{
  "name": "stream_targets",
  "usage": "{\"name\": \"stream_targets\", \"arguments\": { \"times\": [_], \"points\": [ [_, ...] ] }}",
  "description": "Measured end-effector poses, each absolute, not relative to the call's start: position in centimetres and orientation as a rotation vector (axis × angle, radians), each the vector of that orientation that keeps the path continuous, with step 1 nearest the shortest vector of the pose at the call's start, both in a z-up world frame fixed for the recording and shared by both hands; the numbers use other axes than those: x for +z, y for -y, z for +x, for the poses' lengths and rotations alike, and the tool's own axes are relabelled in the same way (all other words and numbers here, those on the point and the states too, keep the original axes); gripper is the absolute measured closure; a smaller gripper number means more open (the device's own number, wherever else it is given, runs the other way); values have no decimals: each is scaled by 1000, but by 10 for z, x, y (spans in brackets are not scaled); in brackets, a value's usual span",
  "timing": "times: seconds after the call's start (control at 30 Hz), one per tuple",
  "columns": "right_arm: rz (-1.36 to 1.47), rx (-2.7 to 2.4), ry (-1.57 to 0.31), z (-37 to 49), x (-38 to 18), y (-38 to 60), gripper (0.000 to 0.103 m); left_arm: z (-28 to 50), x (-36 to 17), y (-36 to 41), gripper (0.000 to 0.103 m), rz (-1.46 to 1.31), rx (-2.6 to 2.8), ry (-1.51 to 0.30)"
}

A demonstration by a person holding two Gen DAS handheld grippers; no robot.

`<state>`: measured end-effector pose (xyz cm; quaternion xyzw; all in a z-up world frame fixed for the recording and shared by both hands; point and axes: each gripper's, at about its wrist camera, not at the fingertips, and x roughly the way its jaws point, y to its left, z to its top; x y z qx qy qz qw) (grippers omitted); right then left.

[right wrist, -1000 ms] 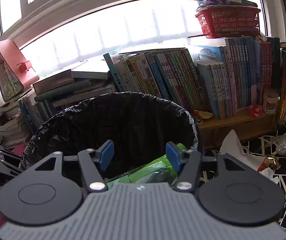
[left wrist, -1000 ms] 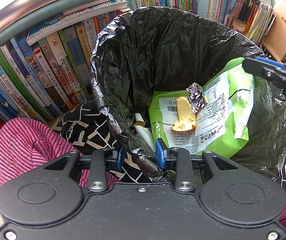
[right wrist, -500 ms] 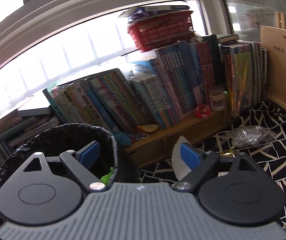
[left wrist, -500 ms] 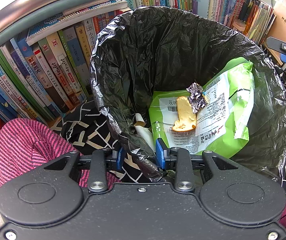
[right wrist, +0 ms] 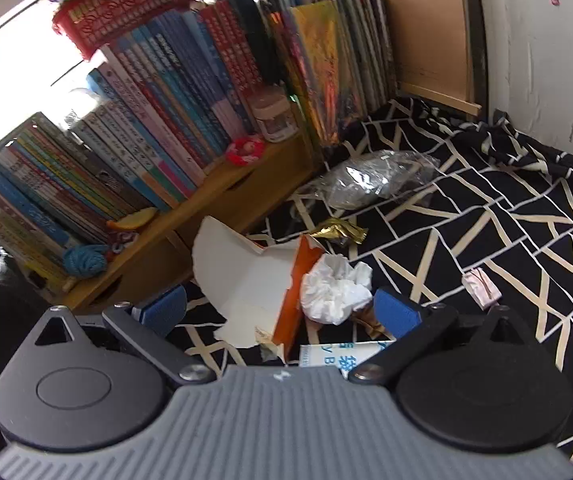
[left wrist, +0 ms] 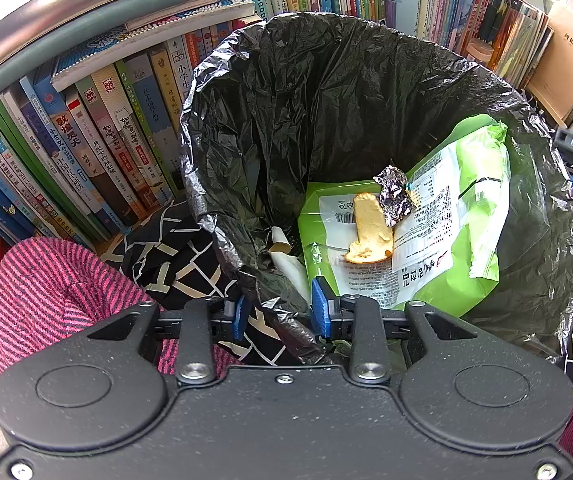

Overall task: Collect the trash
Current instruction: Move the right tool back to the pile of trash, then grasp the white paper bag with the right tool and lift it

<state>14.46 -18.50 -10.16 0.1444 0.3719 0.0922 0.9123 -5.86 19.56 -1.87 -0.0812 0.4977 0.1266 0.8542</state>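
In the left wrist view, my left gripper (left wrist: 280, 314) is shut on the near rim of the bin's black liner (left wrist: 326, 100). Inside the bin lie a green snack bag (left wrist: 466, 220), a crumpled foil scrap (left wrist: 394, 196) and a yellow peel (left wrist: 370, 232). In the right wrist view, my right gripper (right wrist: 278, 312) hovers over the black patterned cloth (right wrist: 486, 208), its jaws opening wide. Between them, untouched, lie a torn white-and-orange carton (right wrist: 242, 280) and a crumpled tissue (right wrist: 334, 288). A gold wrapper (right wrist: 338, 232) and a clear plastic bag (right wrist: 370, 180) lie farther off.
Rows of books (right wrist: 146, 120) on a low wooden shelf (right wrist: 206, 200) back the litter, with a red basket (right wrist: 122, 0) on top. A small pink wrapper (right wrist: 480, 286) lies to the right and a blue-and-white packet (right wrist: 338, 356) under the gripper. A pink striped fabric (left wrist: 46, 280) is left of the bin.
My right gripper swung away from the bin, rightward and down over the litter on the cloth, rolling as it went, and its jaws spread wider. The left gripper kept its hold on the liner.
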Motion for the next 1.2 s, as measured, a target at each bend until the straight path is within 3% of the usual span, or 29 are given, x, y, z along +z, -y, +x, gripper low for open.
{"name": "stream_targets", "arguments": {
  "times": [0.37, 1.2],
  "points": [
    [309, 108, -857, 153, -153, 196, 0, -58, -19, -195, 73, -170, 266, -1047],
    [25, 78, -826, 131, -222, 163, 0, -56, -23, -197, 71, -168, 270, -1059]
  ]
}}
